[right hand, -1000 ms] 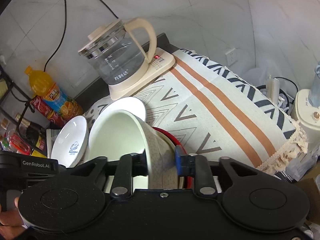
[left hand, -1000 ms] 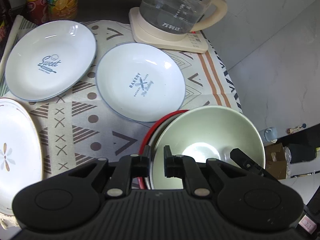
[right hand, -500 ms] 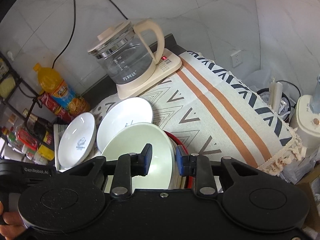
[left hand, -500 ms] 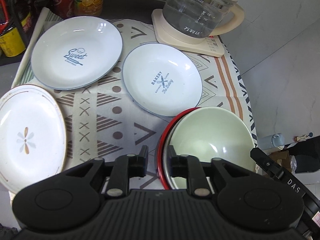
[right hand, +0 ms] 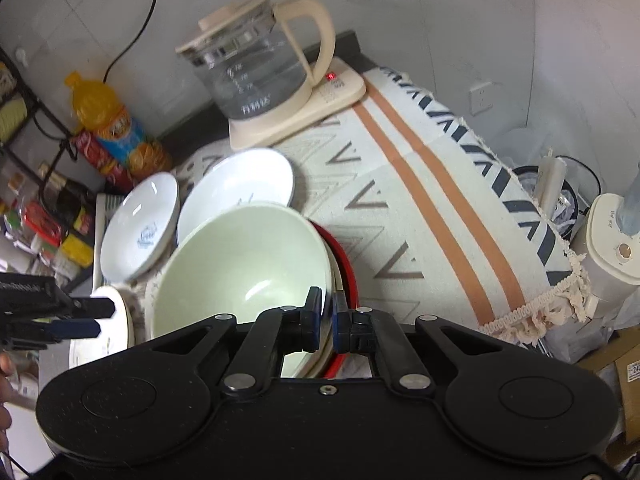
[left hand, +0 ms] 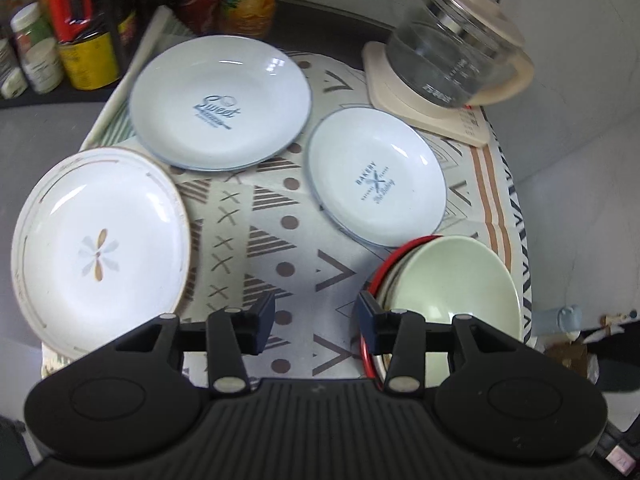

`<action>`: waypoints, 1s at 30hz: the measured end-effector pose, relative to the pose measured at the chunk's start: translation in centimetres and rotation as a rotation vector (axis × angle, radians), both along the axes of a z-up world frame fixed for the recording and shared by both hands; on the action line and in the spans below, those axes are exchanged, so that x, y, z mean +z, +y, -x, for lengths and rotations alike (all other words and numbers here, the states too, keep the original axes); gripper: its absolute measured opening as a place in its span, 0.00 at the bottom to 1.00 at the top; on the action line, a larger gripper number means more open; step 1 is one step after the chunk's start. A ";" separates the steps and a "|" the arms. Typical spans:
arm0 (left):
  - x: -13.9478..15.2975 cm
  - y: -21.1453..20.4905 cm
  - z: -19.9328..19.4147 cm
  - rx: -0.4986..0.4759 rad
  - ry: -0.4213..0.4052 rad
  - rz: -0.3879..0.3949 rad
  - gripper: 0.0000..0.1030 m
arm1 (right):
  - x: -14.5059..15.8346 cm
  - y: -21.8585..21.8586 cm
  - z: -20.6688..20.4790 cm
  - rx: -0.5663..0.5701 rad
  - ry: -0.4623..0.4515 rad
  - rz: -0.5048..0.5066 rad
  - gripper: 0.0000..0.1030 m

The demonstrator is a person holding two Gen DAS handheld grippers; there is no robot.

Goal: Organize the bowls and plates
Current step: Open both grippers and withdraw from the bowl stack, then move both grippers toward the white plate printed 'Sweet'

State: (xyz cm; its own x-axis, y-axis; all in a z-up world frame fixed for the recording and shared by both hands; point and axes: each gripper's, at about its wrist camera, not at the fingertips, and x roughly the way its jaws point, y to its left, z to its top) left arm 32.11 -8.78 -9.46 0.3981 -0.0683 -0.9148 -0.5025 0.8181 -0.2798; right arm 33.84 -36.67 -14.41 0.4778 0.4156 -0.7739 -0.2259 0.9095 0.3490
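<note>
The green bowl (left hand: 452,280) sits nested on top of a stack inside a red-rimmed bowl (left hand: 366,344), on the patterned cloth (left hand: 256,240); all positions below are given relative to this green bowl. The right gripper (right hand: 327,320) has its jaws pinched together on the near rim of the stack, gripping the green bowl's edge. The left gripper (left hand: 316,318) is just left of the bowl; its jaws are opening, half wide, with only cloth showing in the gap and its right finger beside the red rim without gripping it. 3 plates lie flat on the cloth. The "Bakery" plate (left hand: 376,182) is just behind the bowl, its edge close to the red rim. The "Sweet" plate (left hand: 220,102) is farther behind and to the left. The flower plate (left hand: 100,252) is well to the left. The glass kettle (left hand: 452,60) stands on its base behind the bowl, beyond the "Bakery" plate.
</note>
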 end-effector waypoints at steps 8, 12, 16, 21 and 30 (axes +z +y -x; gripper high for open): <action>0.3 2.1 3.1 0.109 0.016 -0.014 0.49 | 3.3 1.5 0.5 0.118 -0.045 -0.023 0.13; 0.6 3.3 4.8 0.159 0.023 -0.022 0.59 | 4.0 3.6 0.6 0.197 -0.046 -0.038 0.31; 0.9 4.2 6.5 0.209 0.031 -0.027 0.68 | 3.9 6.0 0.6 0.263 -0.020 -0.056 0.38; 0.8 5.1 8.3 0.255 0.051 -0.051 0.75 | 4.2 8.9 0.9 0.340 -0.028 -0.056 0.53; 1.0 6.8 10.0 0.306 0.066 -0.080 0.75 | 4.7 12.9 1.4 0.413 -0.033 -0.068 0.73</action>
State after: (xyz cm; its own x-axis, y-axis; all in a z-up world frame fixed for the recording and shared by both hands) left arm 22.13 -1.97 -8.47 0.3285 0.1190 -0.9370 -0.7436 0.6443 -0.1789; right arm 32.46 -23.78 -9.69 0.2841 0.6270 -0.7253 -0.5789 0.7152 0.3915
